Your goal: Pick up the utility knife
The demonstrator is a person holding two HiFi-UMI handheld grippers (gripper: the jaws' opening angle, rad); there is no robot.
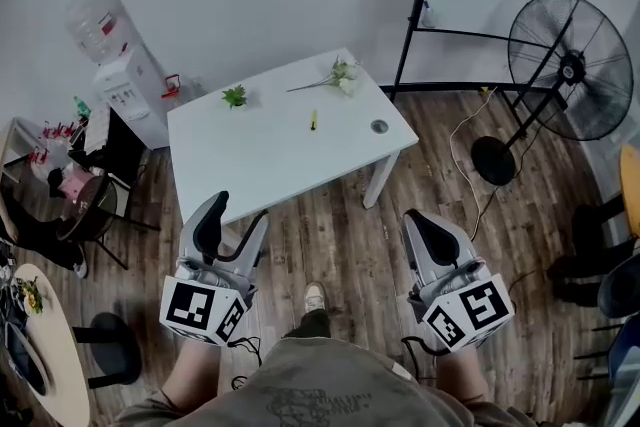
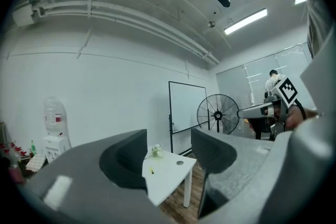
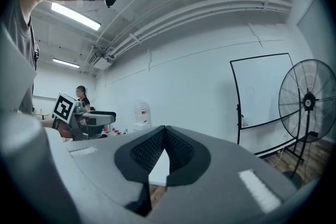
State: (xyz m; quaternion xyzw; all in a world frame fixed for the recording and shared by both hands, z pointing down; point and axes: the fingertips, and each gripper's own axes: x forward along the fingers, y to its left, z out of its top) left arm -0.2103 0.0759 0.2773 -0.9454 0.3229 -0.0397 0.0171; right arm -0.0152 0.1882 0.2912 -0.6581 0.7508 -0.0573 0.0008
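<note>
White table (image 1: 270, 150) ahead, yellow knife (image 1: 313, 120) lying on it. Both grippers hang back, likely pre-approach: left gripper (image 1: 238, 211) wide apart, empty; right gripper (image 1: 422, 220) closed on nothing.

The table (image 1: 262, 158) is white, the utility knife (image 1: 313, 120) yellow, the fan (image 1: 570, 67) black.

The utility knife (image 1: 313, 120) on the white table (image 1: 262, 165) shows only as a tiny yellow sliver.
</note>
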